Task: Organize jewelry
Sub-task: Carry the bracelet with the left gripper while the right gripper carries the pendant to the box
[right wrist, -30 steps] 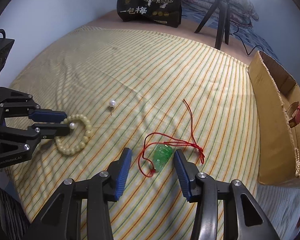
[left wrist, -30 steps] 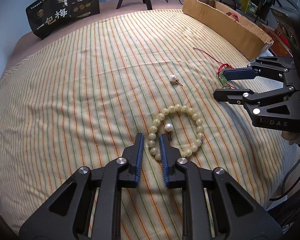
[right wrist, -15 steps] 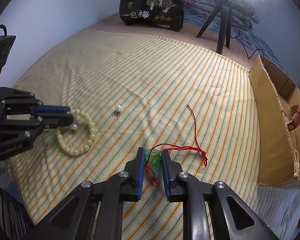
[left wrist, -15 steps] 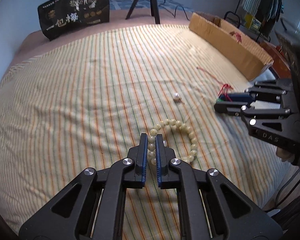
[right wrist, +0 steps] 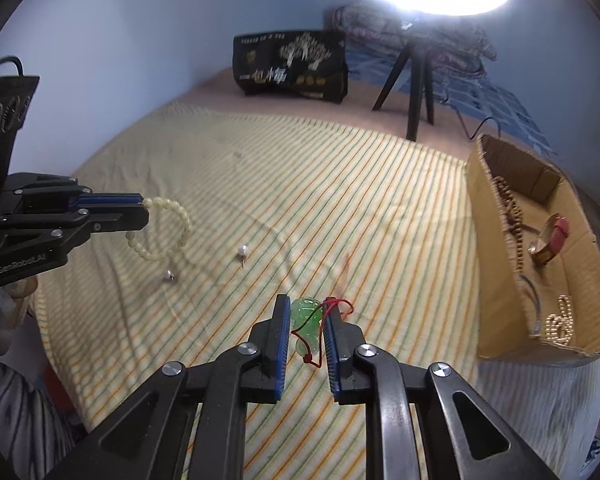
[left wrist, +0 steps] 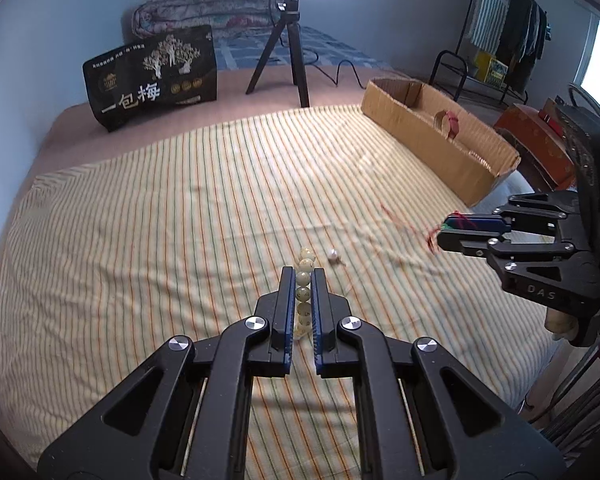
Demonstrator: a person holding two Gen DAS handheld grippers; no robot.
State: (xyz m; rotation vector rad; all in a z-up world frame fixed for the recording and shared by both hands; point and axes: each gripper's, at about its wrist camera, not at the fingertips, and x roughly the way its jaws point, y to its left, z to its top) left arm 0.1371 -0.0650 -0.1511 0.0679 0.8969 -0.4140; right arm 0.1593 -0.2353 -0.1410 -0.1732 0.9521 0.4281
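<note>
My left gripper [left wrist: 302, 276] is shut on a cream bead bracelet [left wrist: 304, 280] and holds it above the striped bedspread; the bracelet hangs from it in the right wrist view [right wrist: 162, 232]. My right gripper [right wrist: 306, 306] is shut on a green jade pendant [right wrist: 306, 320] with a red cord [right wrist: 340, 304], lifted off the bed. The right gripper also shows in the left wrist view [left wrist: 446, 232]. Two pearl earrings [right wrist: 243, 251] [right wrist: 169, 276] lie on the bedspread between the grippers.
An open cardboard box [right wrist: 496, 264] at the bed's right edge holds a red-strap watch [right wrist: 550, 240], a brown bead string and a pearl chain. A black printed bag [right wrist: 292, 68] and a ring-light tripod [right wrist: 418, 84] stand at the far end of the bed.
Both grippers closed, the left on the bracelet, the right on the pendant, and both lifted their pieces off the bedspread. One pearl earring that lay inside the bracelet stays on the bed.
</note>
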